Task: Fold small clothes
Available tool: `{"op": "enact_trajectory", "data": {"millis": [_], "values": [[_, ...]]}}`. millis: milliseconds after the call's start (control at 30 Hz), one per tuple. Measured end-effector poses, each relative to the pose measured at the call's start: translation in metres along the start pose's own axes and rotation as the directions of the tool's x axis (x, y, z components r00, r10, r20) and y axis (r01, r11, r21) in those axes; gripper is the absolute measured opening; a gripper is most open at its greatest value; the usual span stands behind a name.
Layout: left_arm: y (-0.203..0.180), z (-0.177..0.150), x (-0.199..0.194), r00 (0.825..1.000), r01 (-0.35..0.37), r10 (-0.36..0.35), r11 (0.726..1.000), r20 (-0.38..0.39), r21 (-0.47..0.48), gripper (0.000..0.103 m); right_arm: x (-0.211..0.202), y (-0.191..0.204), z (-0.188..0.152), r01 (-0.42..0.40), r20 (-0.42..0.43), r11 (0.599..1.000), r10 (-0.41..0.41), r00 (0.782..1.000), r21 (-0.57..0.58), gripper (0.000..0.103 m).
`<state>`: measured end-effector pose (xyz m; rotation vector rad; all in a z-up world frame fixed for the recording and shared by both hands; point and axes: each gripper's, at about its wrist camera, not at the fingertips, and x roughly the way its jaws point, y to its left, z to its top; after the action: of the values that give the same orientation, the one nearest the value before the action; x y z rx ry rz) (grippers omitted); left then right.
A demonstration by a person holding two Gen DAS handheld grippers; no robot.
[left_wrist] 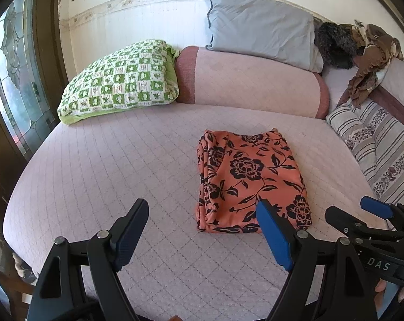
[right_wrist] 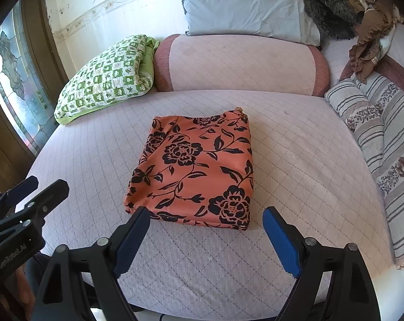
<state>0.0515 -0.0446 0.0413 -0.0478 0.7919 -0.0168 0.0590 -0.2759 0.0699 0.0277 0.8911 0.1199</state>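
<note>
Both grippers hang over the near edge of the bed, tipped down toward the mattress at a steep slant. The left gripper (left_wrist: 202, 214) has its jaws spread wide, nothing between them, and the bare quilted cover shows in the gap. Its blue right pad overlaps the near corner of the cloth in the left wrist view, though I cannot tell whether it touches. The right gripper (right_wrist: 206, 220) is spread just as wide and empty too, its fingertips framing the near edge of the folded cloth, just short of it. The two tools sit side by side, each one showing at the margin of the other's camera. A bit of a hand (left_wrist: 389, 291) shows under the right tool's body.

The orange cloth with black flowers (right_wrist: 194, 168) lies folded into a neat, thick rectangle near the middle of the pink quilted bed cover (right_wrist: 295, 160), closer to the near edge than to the head. Its layered folds show along its left side.

Farther out, at the head of the bed, a pink bolster (right_wrist: 239, 64) runs across, with a grey pillow (right_wrist: 242, 5) leaning above it. A green checked pillow (right_wrist: 105, 77) rests at the far left corner, a striped cushion (right_wrist: 362, 123) lies along the right edge, and a brown garment (right_wrist: 368, 32) is heaped in the far right corner beside something dark and furry (right_wrist: 327, 10).
</note>
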Motion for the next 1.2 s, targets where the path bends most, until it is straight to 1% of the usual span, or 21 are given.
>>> {"op": "enact_trajectory", "data": {"millis": [100, 533, 567, 600, 700, 833, 867, 967, 1033, 1100, 1200], "values": [[0.001, 0.000, 0.001, 1.000, -0.006, 0.006, 1.000, 0.000, -0.002, 0.083, 0.000, 0.000, 0.001, 0.000, 0.000, 1.000, 0.000, 1.000, 0.001, 0.088], [-0.008, 0.003, -0.005, 1.000, -0.005, 0.004, 0.999, 0.018, 0.048, 0.083, 0.002, -0.002, 0.003, -0.002, -0.004, 1.000, 0.002, 1.000, -0.013, 0.088], [-0.009, 0.004, -0.005, 1.000, -0.007, 0.006, 0.999, 0.019, 0.049, 0.084, 0.003, -0.002, 0.003, -0.002, -0.005, 1.000, 0.002, 1.000, -0.017, 0.088], [-0.009, 0.004, -0.005, 1.000, -0.009, 0.008, 0.999, 0.019, 0.050, 0.087, 0.003, -0.002, 0.004, -0.001, -0.006, 1.000, 0.001, 1.000, -0.020, 0.088], [-0.008, 0.006, -0.007, 1.000, 0.008, -0.009, 0.999, 0.019, 0.042, 0.087, 0.003, -0.001, 0.004, -0.002, -0.007, 1.000, 0.002, 1.000, -0.029, 0.088], [-0.010, 0.007, -0.009, 1.000, 0.007, -0.008, 0.999, 0.023, 0.038, 0.088, 0.002, -0.001, 0.005, -0.002, -0.005, 1.000, 0.002, 1.000, -0.030, 0.088], [-0.011, 0.008, -0.009, 1.000, 0.006, -0.007, 0.999, 0.021, 0.039, 0.088, 0.002, -0.001, 0.005, -0.003, -0.005, 1.000, 0.003, 1.000, -0.029, 0.088], [-0.013, 0.009, -0.009, 1.000, 0.023, -0.024, 0.999, 0.018, 0.041, 0.096, 0.002, 0.000, 0.004, -0.003, -0.006, 1.000, 0.002, 1.000, -0.030, 0.088], [-0.014, 0.009, -0.010, 0.999, 0.046, -0.047, 0.998, 0.025, 0.039, 0.097, 0.003, -0.001, 0.005, -0.004, -0.009, 1.000, 0.003, 1.000, -0.031, 0.088], [-0.014, 0.010, -0.010, 0.997, 0.075, -0.076, 0.997, 0.024, 0.033, 0.101, 0.004, -0.003, 0.006, -0.003, -0.011, 1.000, 0.003, 1.000, -0.030, 0.088], [-0.015, 0.011, -0.008, 0.995, 0.092, -0.093, 0.995, 0.024, 0.036, 0.103, 0.005, -0.004, 0.006, -0.003, -0.013, 1.000, 0.003, 1.000, -0.027, 0.088]]}}
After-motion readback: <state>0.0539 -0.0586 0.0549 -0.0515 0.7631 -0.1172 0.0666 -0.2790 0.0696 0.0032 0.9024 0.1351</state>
